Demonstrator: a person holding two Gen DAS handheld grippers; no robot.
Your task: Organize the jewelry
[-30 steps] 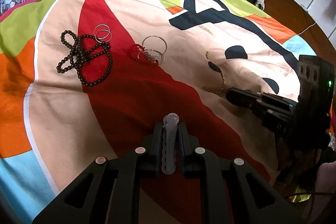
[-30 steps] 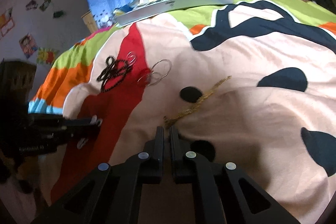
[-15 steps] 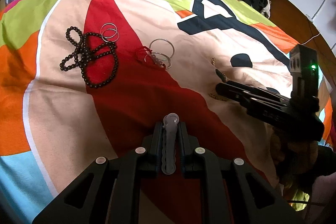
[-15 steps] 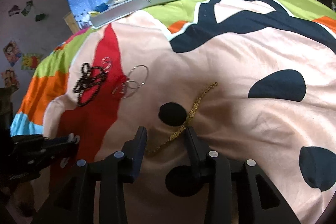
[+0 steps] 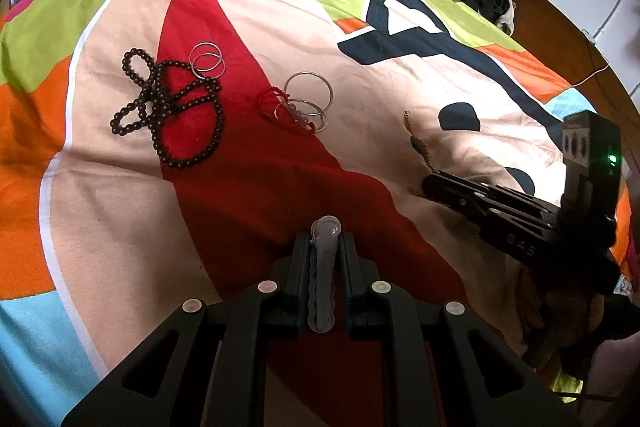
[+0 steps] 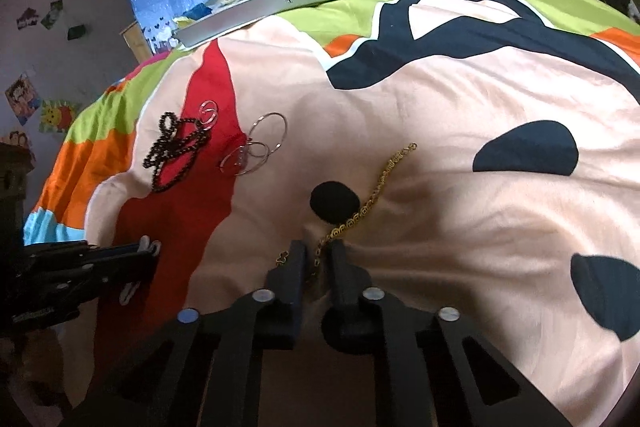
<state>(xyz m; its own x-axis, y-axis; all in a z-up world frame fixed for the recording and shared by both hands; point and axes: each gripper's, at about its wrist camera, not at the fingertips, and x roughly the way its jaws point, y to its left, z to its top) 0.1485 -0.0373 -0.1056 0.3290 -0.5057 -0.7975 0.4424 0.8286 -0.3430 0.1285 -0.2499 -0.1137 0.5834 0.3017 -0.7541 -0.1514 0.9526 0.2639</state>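
Bright patchwork bedspread (image 6: 460, 99), bed. Right gripper (image 6: 318, 259) fingers nearly closed around near end of gold chain (image 6: 376, 193): pinch links only, not cloth, lift slowly. Left gripper (image 5: 325, 247) clamped on pale purple beaded piece (image 5: 322, 267), held near.

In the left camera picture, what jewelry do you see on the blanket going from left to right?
Dark bead necklace → two small silver rings → red cord bracelet → big silver hoop → gold chain, its near end at the right gripper.
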